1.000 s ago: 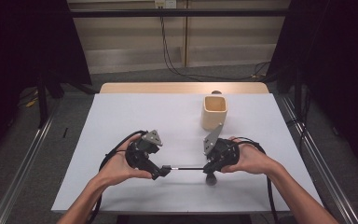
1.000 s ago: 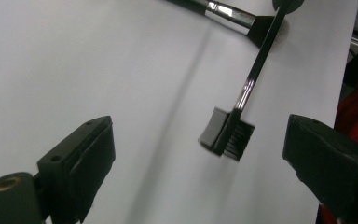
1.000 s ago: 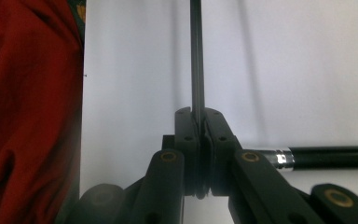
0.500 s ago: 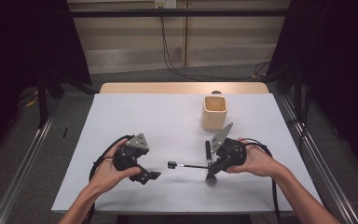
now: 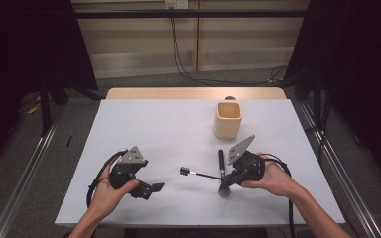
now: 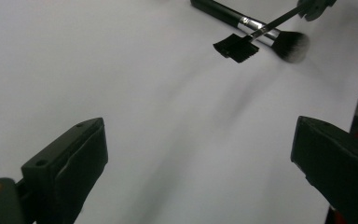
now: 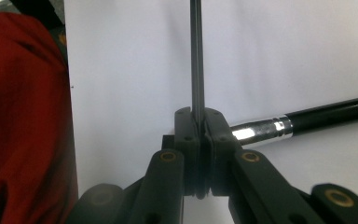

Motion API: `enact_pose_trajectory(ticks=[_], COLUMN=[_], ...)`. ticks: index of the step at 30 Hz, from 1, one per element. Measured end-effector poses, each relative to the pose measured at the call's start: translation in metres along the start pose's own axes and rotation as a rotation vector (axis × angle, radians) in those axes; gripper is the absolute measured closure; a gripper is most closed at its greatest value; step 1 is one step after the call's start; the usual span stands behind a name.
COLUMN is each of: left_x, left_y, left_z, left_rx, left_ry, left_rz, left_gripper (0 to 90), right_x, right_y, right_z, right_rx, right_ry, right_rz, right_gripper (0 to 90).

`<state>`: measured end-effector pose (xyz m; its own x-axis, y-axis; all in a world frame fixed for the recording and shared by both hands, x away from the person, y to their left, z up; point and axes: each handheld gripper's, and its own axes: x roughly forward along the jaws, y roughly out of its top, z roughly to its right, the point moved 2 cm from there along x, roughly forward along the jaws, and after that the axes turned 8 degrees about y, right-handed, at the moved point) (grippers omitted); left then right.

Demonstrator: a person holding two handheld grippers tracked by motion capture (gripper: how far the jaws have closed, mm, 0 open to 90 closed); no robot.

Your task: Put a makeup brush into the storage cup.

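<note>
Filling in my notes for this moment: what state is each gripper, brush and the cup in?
Left gripper: open, empty.
Right gripper: shut on the thin brush.
Thin brush: held off the table.
Powder brush: lying on the table.
Cup: upright; contents cannot be told.

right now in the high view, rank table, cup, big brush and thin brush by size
1. table
2. cup
3. big brush and thin brush: about alike in length, each partly hidden by the right gripper, so unranked
</note>
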<state>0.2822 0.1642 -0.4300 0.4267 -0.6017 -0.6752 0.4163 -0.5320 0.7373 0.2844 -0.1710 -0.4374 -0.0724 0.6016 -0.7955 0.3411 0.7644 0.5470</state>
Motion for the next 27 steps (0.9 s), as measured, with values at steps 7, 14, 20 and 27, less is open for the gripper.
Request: enact_pose_trajectory(ticks=[7, 14, 20, 27], left_x=[-0.004, -0.004, 0.000, -0.003], left_y=[-0.008, -0.012, -0.015, -0.016], left_z=[-0.002, -0.003, -0.004, -0.005], left_rx=[-0.022, -0.036, -0.029, -0.024], left_ry=[0.015, 0.029, 0.026, 0.046], left_rz=[0.022, 0.032, 0.023, 0.046], left_gripper=[3.8, 3.8, 3.8, 3.8], right_x=[0.005, 0.009, 0.010, 0.010], right_y=[-0.003, -0.007, -0.006, -0.006], right_z=[-0.001, -0.001, -0.002, -0.003], right_rx=[0.054, 0.097, 0.092, 0.091], right_ry=[-0.028, -0.035, -0.027, -0.018], right_rz=[0.081, 0.206, 0.279, 0.363], right_gripper=[85.9, 85.9, 85.9, 85.9])
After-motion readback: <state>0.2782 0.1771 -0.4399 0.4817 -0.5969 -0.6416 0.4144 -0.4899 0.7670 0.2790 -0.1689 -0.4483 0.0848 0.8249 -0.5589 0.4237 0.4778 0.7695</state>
